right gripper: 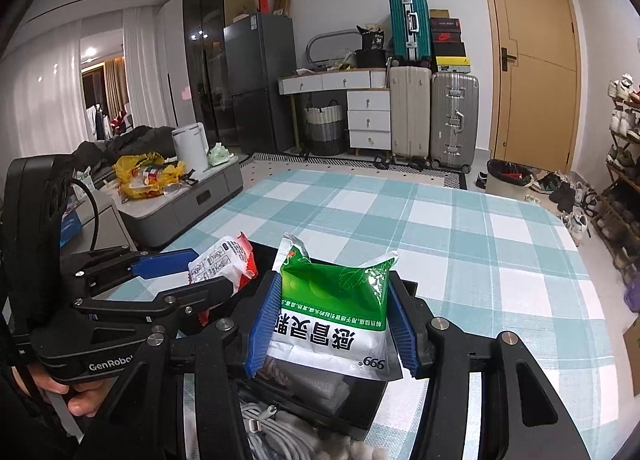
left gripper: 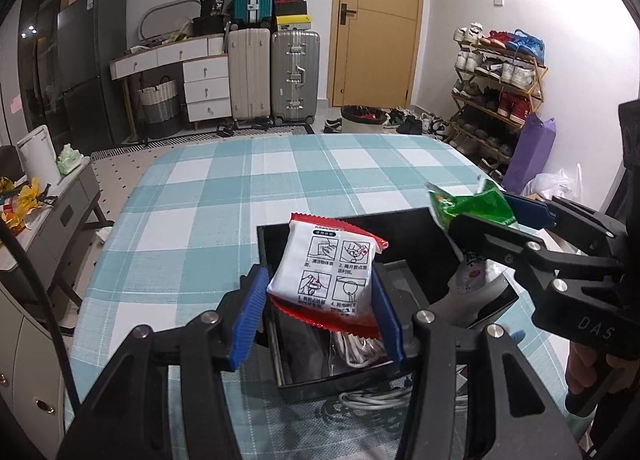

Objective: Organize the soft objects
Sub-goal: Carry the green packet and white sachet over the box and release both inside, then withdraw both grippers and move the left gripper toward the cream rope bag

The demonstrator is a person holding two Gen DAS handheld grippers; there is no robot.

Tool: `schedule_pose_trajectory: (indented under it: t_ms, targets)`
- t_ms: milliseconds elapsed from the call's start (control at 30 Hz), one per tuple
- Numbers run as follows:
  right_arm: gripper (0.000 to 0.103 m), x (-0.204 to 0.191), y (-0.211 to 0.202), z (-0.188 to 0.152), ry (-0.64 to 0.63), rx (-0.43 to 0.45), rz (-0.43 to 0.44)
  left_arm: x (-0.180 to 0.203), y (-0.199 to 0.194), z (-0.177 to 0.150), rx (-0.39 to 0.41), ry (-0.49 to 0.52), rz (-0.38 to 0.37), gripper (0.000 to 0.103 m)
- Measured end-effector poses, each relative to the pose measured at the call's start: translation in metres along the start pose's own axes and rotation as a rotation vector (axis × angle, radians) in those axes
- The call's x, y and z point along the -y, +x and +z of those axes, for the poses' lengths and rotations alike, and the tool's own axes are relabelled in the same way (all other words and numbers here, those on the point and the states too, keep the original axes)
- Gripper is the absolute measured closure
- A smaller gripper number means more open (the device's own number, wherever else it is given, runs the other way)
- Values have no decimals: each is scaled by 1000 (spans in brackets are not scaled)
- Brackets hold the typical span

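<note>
The left gripper (left gripper: 320, 296) pinches a white-and-red sachet (left gripper: 326, 268) between its blue pads, jaws partly closed on it. The right gripper (right gripper: 330, 324) likewise clamps a green pouch (right gripper: 334, 308). Both packs hang just above the black box (left gripper: 404, 228) below the fingertips. Being soft, either could slip or crumple, and a release off-centre could catch the box wall and drop onto the cloth (left gripper: 240, 188).

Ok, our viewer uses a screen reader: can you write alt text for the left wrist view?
The left gripper pinches a red-and-white packet above an open black box on a teal checked tablecloth. At right, the right gripper holds a green packet.
</note>
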State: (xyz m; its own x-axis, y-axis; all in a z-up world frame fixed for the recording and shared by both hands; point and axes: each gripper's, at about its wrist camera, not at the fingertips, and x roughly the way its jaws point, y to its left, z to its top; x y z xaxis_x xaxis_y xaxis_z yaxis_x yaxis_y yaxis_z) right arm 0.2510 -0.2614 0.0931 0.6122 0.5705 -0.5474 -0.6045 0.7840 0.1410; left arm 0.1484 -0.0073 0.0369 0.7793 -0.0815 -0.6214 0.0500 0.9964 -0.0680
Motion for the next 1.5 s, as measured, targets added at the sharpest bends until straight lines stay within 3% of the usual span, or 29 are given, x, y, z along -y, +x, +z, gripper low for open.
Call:
schedule_pose_trajectory:
  t_ms: [233,333,433,467,600,700,1500]
  targets:
    - [51,0,19,-1,-19,-27,7,1,9,-2,-13,17,5,51]
    - [46,2,23,-3,-18,-36,20,3,9,-1,-26,25,-5,48]
    - [21,6,12,-4,-7,-1,-1,2,4,-1,-33,13,-29,43]
    - [13,6,8,-4,-4,7,-7,2,3,-2,-34,13,-31,36]
    - [1,13,-15,-8,19,23,-15,0,-14,-6,-11,9,-13,8]
    - [1,17,-30,-13,46,12,-12,-2,-29,-13,8,3,-13,0]
    - [1,-3,-88,-86,57,-128,-41,9,-92,-76,9,68,11,0]
